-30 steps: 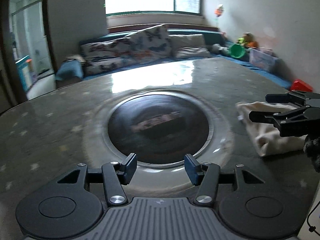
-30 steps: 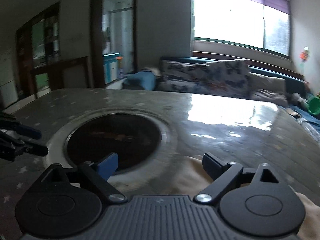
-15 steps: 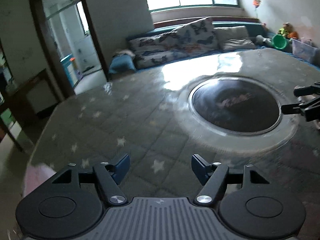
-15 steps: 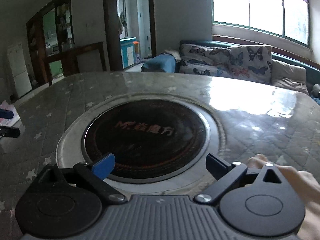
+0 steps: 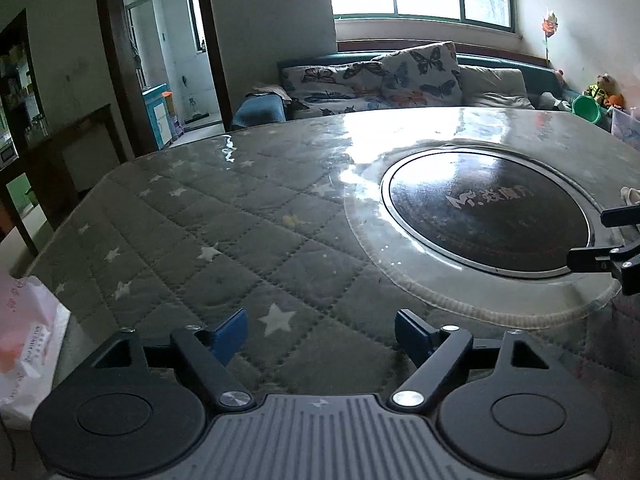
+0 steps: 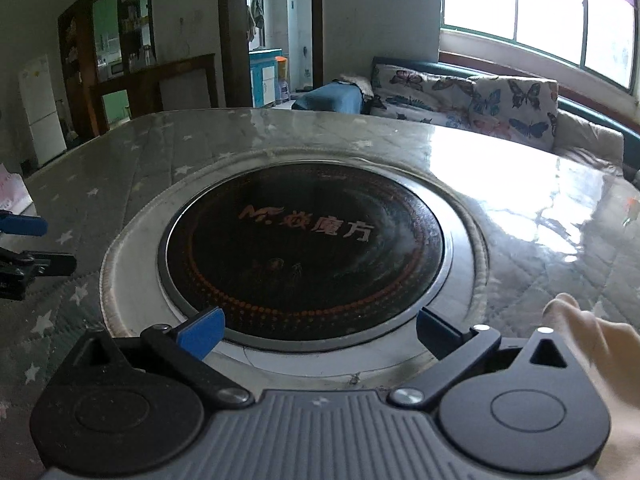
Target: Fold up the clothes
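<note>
Left wrist view: my left hand-held gripper (image 5: 320, 334) has its jaws opening, with nothing between them but the quilted, star-printed cover of the table (image 5: 224, 248). A clear glossy sheet lies over that padding and catches the window glare. At two o'clock sits the round black glass hob (image 5: 488, 228), set in a pale ring. My right hand-held gripper (image 5: 600, 240) pokes in at three o'clock, and just above it a scrap of the cream cloth (image 5: 631, 195) shows at the frame edge. At nine o'clock a pink-and-white plastic bag (image 5: 24, 344) lies crumpled.

Right wrist view: my right hand-held gripper (image 6: 318, 330) stands wide apart and empty over the near rim of the hob (image 6: 304, 248). The cloth (image 6: 600, 360), soft and fleecy, lies at four o'clock, just beside my right finger.

I judge that I am between grasps. To do this well, I should swing right towards the cloth, find a hem or corner, and pinch only one layer, low against the slippery sheet, so the fabric does not slide away.
</note>
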